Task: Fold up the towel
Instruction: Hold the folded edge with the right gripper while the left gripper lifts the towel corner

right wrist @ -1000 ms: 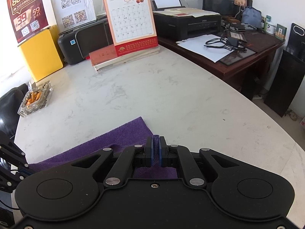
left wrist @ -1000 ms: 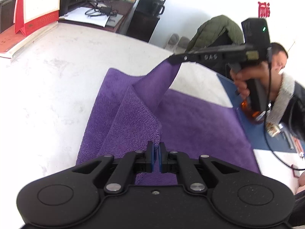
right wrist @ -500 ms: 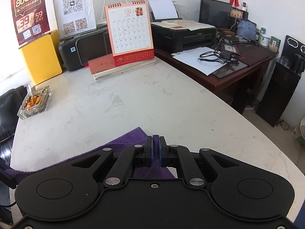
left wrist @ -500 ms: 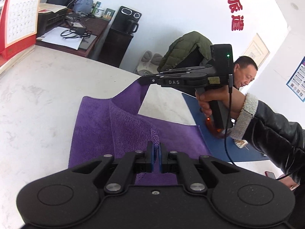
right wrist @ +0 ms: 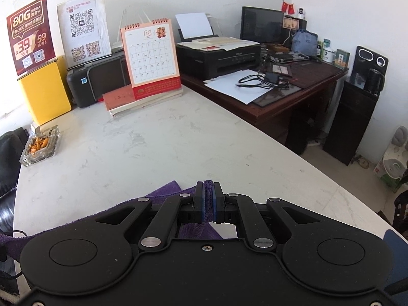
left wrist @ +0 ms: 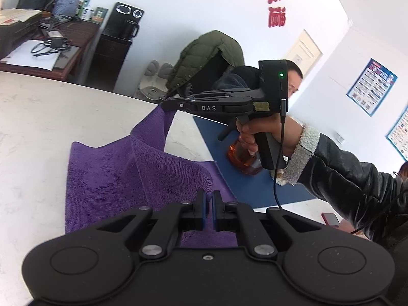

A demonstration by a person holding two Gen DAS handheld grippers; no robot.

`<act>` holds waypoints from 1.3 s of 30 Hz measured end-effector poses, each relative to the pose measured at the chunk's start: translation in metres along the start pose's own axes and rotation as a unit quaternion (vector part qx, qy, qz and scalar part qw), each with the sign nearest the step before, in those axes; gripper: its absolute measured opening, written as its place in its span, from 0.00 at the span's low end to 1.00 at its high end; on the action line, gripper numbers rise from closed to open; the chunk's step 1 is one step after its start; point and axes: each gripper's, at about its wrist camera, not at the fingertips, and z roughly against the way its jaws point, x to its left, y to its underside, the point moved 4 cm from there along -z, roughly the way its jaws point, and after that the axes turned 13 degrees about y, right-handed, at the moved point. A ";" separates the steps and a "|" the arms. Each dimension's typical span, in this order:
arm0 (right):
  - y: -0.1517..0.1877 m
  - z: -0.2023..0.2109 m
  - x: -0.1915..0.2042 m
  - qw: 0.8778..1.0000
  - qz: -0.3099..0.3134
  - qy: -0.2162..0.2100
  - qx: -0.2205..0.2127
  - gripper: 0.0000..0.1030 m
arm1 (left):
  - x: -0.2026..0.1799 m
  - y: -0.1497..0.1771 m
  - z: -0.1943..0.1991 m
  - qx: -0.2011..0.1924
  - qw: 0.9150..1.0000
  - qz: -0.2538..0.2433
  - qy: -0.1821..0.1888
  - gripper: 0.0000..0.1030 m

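Observation:
A purple towel lies partly on the white marble table, its near edge lifted off the surface. My left gripper is shut on one lifted corner. In the left wrist view the right gripper, held by a hand, pinches the other corner higher up, so the edge between hangs in a fold. In the right wrist view my right gripper is shut on purple towel cloth, which trails down to the left.
A blue mat with an amber glass vessel lies right of the towel. A calendar, books, a glass ashtray and a yellow box stand at the table's far side. A person in a dark sleeve is to the right.
Both grippers have risen and travelled forward over the table with the towel's corners, lifting the near edge higher. The flat part of the towel looks shorter now.

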 end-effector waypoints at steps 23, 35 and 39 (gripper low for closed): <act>0.056 0.050 -0.067 0.997 -0.065 0.040 -0.003 0.05 | -0.011 -0.011 -0.072 0.104 0.990 -0.043 0.090 0.04; 0.093 0.051 -0.087 0.995 -0.075 0.057 0.022 0.05 | -0.011 0.006 -0.132 0.182 0.973 -0.050 0.135 0.05; 0.109 0.047 -0.093 0.995 -0.077 0.062 0.034 0.05 | -0.004 0.023 -0.161 0.217 0.964 -0.042 0.144 0.05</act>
